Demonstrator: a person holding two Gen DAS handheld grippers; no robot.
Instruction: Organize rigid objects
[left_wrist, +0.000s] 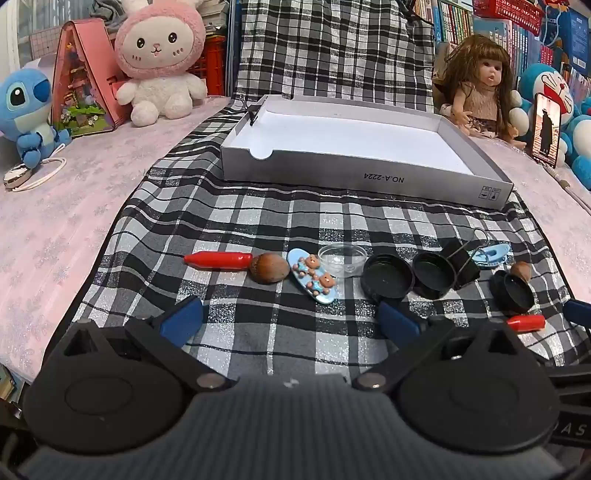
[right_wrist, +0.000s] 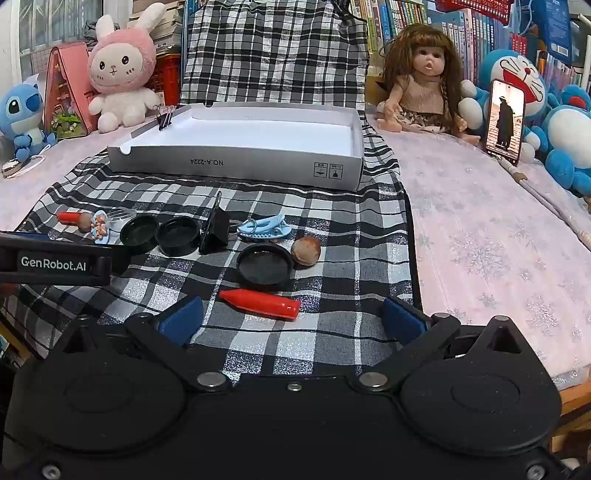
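Small rigid items lie in a row on the plaid cloth (left_wrist: 229, 218): a red cone (left_wrist: 218, 260), a brown nut (left_wrist: 269, 268), a blue bear clip (left_wrist: 312, 275), a clear dish (left_wrist: 342, 259), black lids (left_wrist: 388, 277), a binder clip (left_wrist: 461, 264). My left gripper (left_wrist: 290, 323) is open, a little short of the row, nothing between its fingers. In the right wrist view a second red cone (right_wrist: 260, 303) lies just ahead of my open right gripper (right_wrist: 291, 319), with a black lid (right_wrist: 264, 266), a nut (right_wrist: 305, 251) and a blue hair clip (right_wrist: 264, 228) beyond. The grey box (left_wrist: 362, 175) stands empty behind.
Plush toys (left_wrist: 159, 62), a pink toy house (left_wrist: 83, 74) and a blue plush (left_wrist: 26, 107) line the back left. A doll (right_wrist: 421, 81), a propped phone (right_wrist: 505, 118) and blue plush toys (right_wrist: 565, 129) stand at the back right. A binder clip (right_wrist: 165, 116) grips the box's rim.
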